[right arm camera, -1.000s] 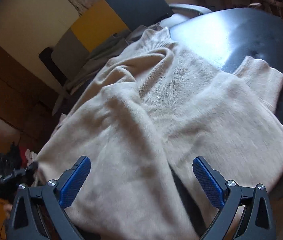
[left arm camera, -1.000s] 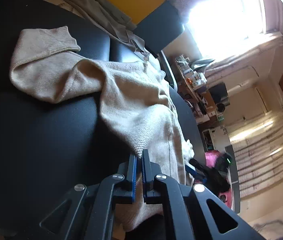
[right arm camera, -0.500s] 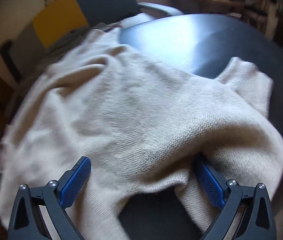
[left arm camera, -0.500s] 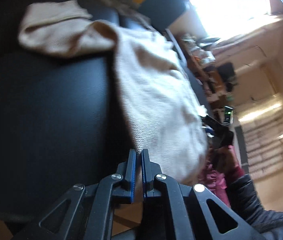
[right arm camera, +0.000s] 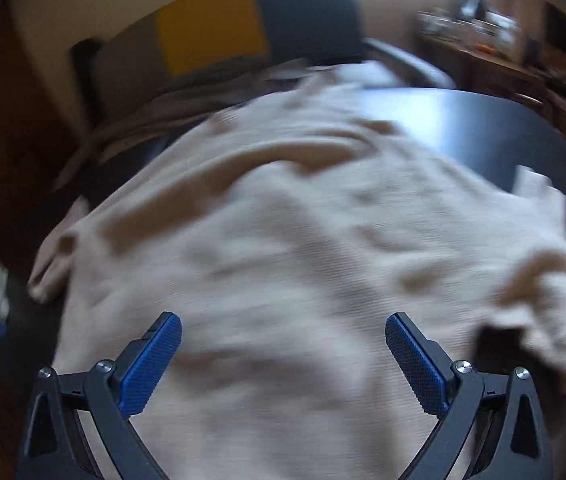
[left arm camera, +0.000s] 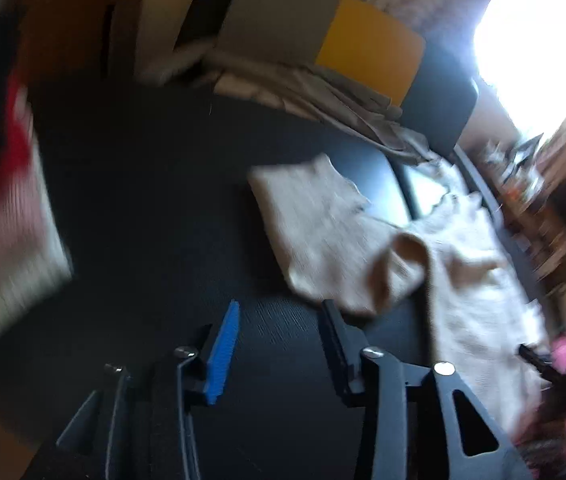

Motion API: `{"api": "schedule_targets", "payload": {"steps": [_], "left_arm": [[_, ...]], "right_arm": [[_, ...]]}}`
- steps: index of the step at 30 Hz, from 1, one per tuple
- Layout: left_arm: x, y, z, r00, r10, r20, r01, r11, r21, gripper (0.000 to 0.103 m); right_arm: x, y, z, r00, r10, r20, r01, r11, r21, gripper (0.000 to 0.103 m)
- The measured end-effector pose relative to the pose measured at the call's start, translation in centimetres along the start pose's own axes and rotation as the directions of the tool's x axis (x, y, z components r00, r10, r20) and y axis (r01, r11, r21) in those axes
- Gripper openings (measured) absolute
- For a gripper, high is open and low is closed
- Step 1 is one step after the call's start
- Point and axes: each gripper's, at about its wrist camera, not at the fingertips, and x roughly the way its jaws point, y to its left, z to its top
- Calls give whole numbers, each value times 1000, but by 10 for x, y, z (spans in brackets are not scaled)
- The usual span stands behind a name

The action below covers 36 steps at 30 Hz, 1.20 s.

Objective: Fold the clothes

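Note:
A beige knitted sweater [right arm camera: 303, 240] lies spread on a black table [right arm camera: 463, 120]. My right gripper [right arm camera: 283, 344] is open and empty, just above the sweater's body. In the left wrist view the sweater [left arm camera: 463, 272] lies to the right, with a folded sleeve [left arm camera: 323, 232] ahead of the fingers. My left gripper [left arm camera: 279, 320] is open and empty over bare black table [left arm camera: 143, 220], its right finger close to the sleeve's near edge. Both views are blurred by motion.
A pile of grey-beige cloth [left arm camera: 303, 80] lies at the table's far edge, before a yellow and grey panel [left arm camera: 363, 52]. A dark chair back [right arm camera: 307, 12] stands behind the table. Cluttered shelves [left arm camera: 543, 208] are at the right, and a red and pale thing [left arm camera: 3, 200] at the left.
My left gripper has let go of the sweater's edge, opened and swung left over bare table. The sweater body now lies spread flatter under my right gripper, which stays open.

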Motion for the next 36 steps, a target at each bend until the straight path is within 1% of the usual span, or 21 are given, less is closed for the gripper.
{"api": "schedule_targets", "payload": {"steps": [1,3,6,8,10,13,14,17,19,20,21,22,23,25,26,28,29,31,32,34,36], "left_arm": [[4,-5,7,1000,31,-4,-30,998,53,46],[18,-18,16,996,87,-25,-82,983,162,46],[42,-39,22,987,156,-39,-136,938,318,47],[60,-49,24,982,176,-71,-136,912,388,47],[70,-59,25,979,185,-82,-135,897,421,47],[91,-63,31,964,246,-99,-182,885,429,47],[100,-63,33,956,275,-100,-210,882,423,47],[107,-61,41,956,277,-93,-222,898,381,47],[108,-58,43,961,258,-101,-210,915,343,46],[109,-56,44,963,248,-104,-203,924,324,39],[109,-51,47,966,238,-103,-199,935,293,34],[109,-46,50,969,227,-101,-194,945,262,18],[108,-41,53,971,216,-99,-189,955,230,10],[103,-29,63,980,180,-88,-166,976,144,8],[95,-16,73,987,146,-63,-142,987,71,8],[74,3,89,992,126,1,-126,992,-20,8],[60,13,99,991,122,52,-119,991,-63,7],[35,29,118,983,131,131,-116,987,-112,7],[25,34,125,977,142,157,-124,985,-121,7],[6,45,139,964,166,206,-138,980,-140,7],[-5,59,149,954,195,228,-159,973,-166,7]], "right_arm": [[5,14,-4,1000,9,-8,-9,999,-32,103],[18,32,-5,999,25,-29,-27,998,-63,103],[32,45,-8,997,46,-59,-50,996,-75,103],[40,44,-10,997,48,-64,-52,996,-65,103],[42,43,-14,998,47,-44,-50,997,-66,103],[42,39,-20,999,54,4,-53,995,-85,103],[43,38,-23,998,53,27,-50,994,-93,103],[43,39,-28,997,49,55,-43,994,-99,103],[42,40,-28,997,51,58,-45,994,-99,103],[41,40,-29,997,50,58,-44,994,-100,103],[41,40,-29,997,49,58,-43,994,-101,103],[40,39,-30,997,48,58,-42,994,-102,103],[41,41,-29,998,36,51,-31,994,-108,103],[43,46,-26,999,10,36,-6,993,-120,103],[45,50,-25,1000,-3,23,6,991,-131,103],[46,56,-23,1000,-16,4,17,990,-142,103],[48,59,-21,1000,-22,-5,21,989,-144,103],[52,72,-19,999,-27,-17,24,986,-166,103],[55,79,-18,999,-30,-23,25,984,-178,103],[60,93,-16,999,-35,-34,28,979,-201,103],[65,107,-15,998,-41,-46,30,974,-224,103]]}}
